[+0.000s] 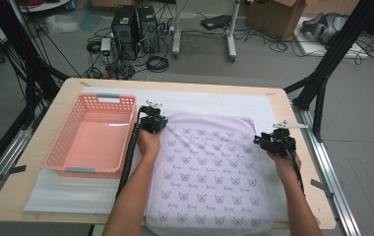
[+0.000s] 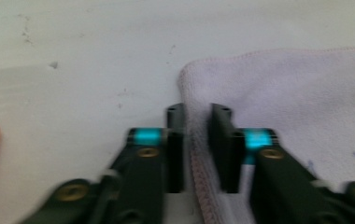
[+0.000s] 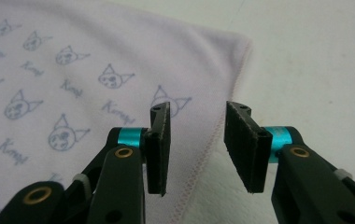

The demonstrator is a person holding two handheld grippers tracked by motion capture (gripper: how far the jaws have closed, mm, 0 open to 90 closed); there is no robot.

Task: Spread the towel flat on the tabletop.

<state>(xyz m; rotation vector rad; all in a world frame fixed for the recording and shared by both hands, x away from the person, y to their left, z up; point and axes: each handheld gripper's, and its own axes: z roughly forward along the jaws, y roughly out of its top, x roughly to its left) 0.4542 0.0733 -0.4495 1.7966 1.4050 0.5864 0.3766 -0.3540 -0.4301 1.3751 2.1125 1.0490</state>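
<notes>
On the table, centre to lower right of the high view: one lilac towel lies flat on a white foam sheet, its near edge cut off by the frame's bottom.
Writing: small script word beside each printed cat face, too blurred to read for sure.
Left gripper: at the towel's upper left corner; jaws fairly narrow, astride the stitched hem, pads not seen pressing it; that view is blurred.
Right gripper: at the towel's upper right corner; jaws apart, hem in the gap, untouched.
Basket: one pink plastic basket, left of the towel, holding nothing.
Floor, top of frame: two black computer towers, one cardboard box partly cut off, loose cables.
Counts: two grippers, two forearms, one towel, one basket.
</notes>
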